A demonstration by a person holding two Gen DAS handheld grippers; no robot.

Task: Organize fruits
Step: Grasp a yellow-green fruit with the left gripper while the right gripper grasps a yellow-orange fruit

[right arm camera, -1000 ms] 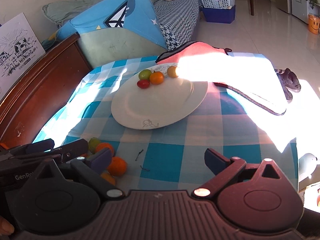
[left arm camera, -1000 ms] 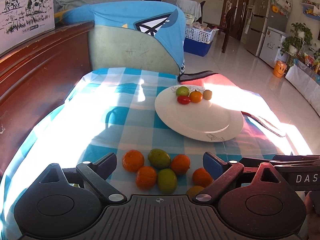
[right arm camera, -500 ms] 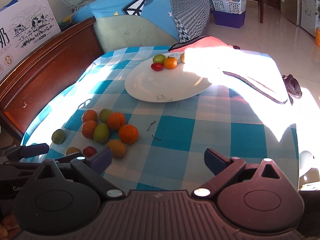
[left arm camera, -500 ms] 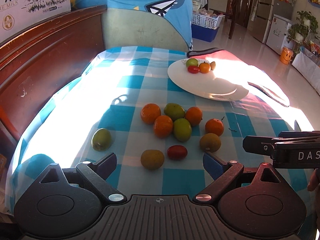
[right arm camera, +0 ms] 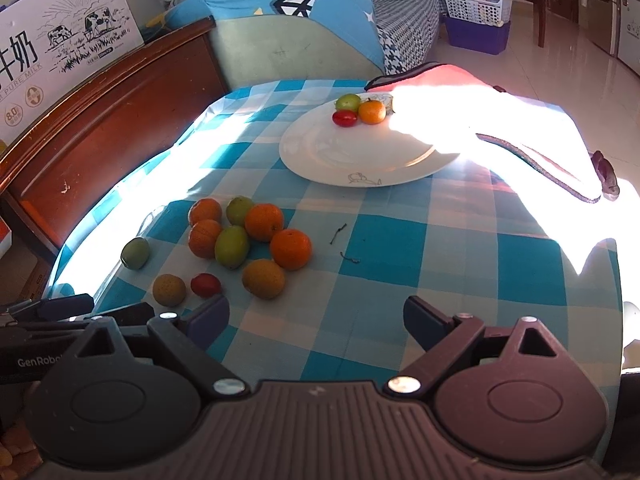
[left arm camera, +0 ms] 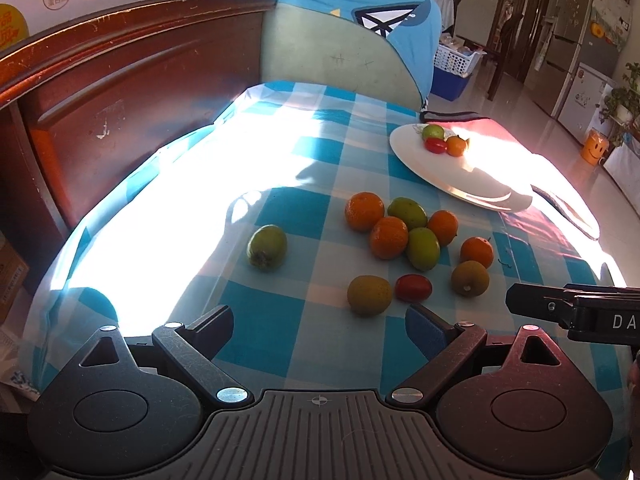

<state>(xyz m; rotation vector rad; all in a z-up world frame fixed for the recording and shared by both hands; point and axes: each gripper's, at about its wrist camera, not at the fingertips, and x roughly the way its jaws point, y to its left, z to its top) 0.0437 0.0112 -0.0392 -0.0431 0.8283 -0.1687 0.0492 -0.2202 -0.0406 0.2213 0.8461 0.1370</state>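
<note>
So the whole thing sits on a table with a blue-and-white checkered tablecloth (right arm camera: 384, 240), half of it blown out by sunlight. A big white plate (right arm camera: 360, 156) is toward the far edge, touching a pink cloth (right arm camera: 460, 84), and on its far rim there's a green fruit (right arm camera: 347, 101), a small orange (right arm camera: 372, 112) and a red cherry tomato (right arm camera: 344, 118) bunched together. The loose pile of fruit (left arm camera: 404, 228) is mid-table toward the near left edge: oranges, green ones, two brownish ones and a red tomato (left arm camera: 413, 287), with one green fruit (left arm camera: 267, 247) lying apart on the left.

The left gripper (left arm camera: 320, 322) has its fingers spread wide over bare cloth at the near edge, nothing between them, not touching any fruit. The right gripper (right arm camera: 316, 318) is closing a bit but its jaws are still wide apart, empty too.
</note>
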